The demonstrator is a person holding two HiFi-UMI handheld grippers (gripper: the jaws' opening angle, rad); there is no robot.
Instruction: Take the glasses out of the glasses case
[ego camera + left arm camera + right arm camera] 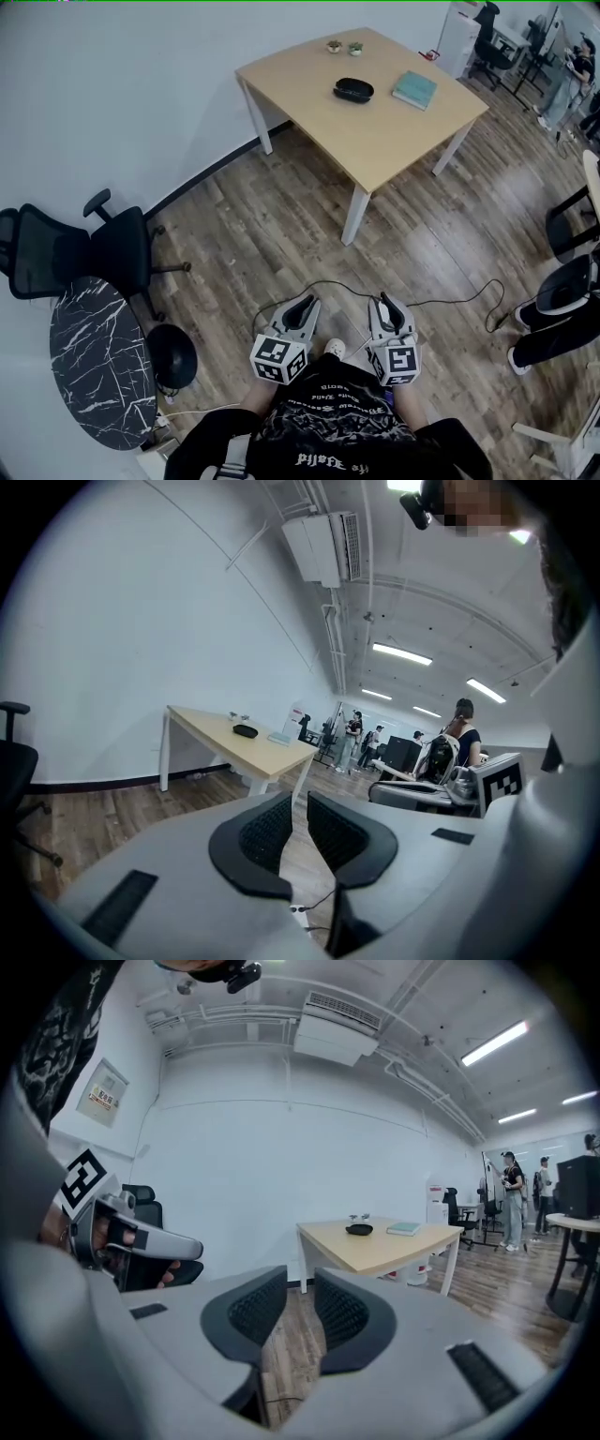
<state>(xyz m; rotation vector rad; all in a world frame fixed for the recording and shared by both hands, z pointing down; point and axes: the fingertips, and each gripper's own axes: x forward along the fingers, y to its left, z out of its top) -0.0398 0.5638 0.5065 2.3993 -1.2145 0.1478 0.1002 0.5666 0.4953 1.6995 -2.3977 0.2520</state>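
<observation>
On the table (375, 141), toward the side away from the person, the case (353, 90) is seen lying shut. It is a dark, rounded oval, with a teal book (414, 90) just beside it and two small pots (334, 45) near the table's far corner. The glasses cannot be seen and are presumed to be inside. Both grippers are held well apart from the table, close to the person's body and over the floor, aimed roughly toward it. The jaws of the left gripper (305, 302) are drawn nearly together, with only a thin slit between the pads and nothing in it. Those of the right gripper (384, 302) are parted more widely and are likewise empty. No part of the task is judged to be done, and the table must first be approached. The case is judged light and rigid, with a smooth shell that may slide on the table when pushed. It would best be pinned across its narrow width by one gripper while the lid is lifted at the seam by the other. The hinge side cannot be told from here. The glasses are expected to be light and fragile, so they should be taken gently by the bridge or an arm, never by the lenses.
</observation>
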